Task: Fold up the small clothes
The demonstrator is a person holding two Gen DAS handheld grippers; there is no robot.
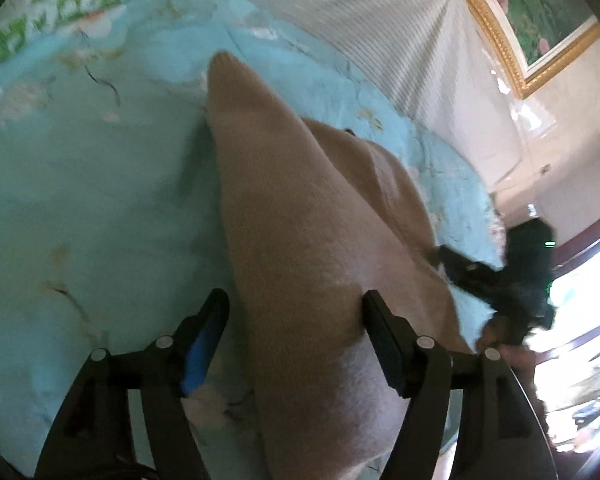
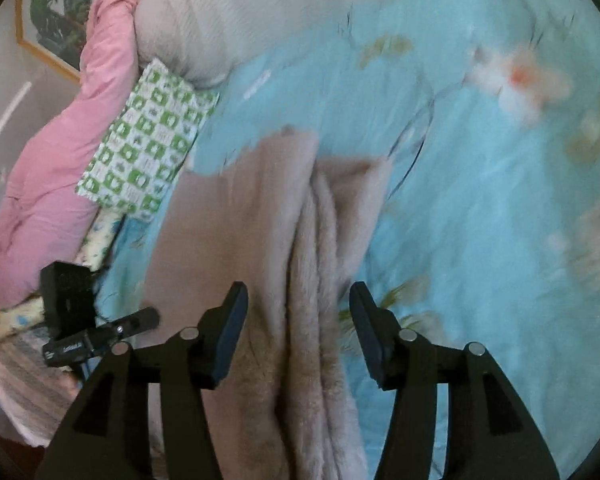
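A beige knitted garment (image 1: pixel 300 248) lies on the light blue flowered bedspread (image 1: pixel 80 200). My left gripper (image 1: pixel 296 300) is open, its fingers either side of a long strip of the garment that runs away from me. The other gripper (image 1: pixel 500 280) shows dark at the garment's right edge. In the right wrist view the garment (image 2: pixel 260 240) lies folded in ridges. My right gripper (image 2: pixel 298 292) is open above its bunched fold, holding nothing. The left gripper (image 2: pixel 80 320) shows at the left.
A green-and-white checked pillow (image 2: pixel 148 140), a pink quilt (image 2: pixel 60 160) and a ribbed grey headboard (image 2: pixel 240 12) stand at the bed's end. A gold-framed picture (image 1: pixel 540 20) hangs on the wall. The bed's edge (image 1: pixel 488 208) runs near the garment's right side.
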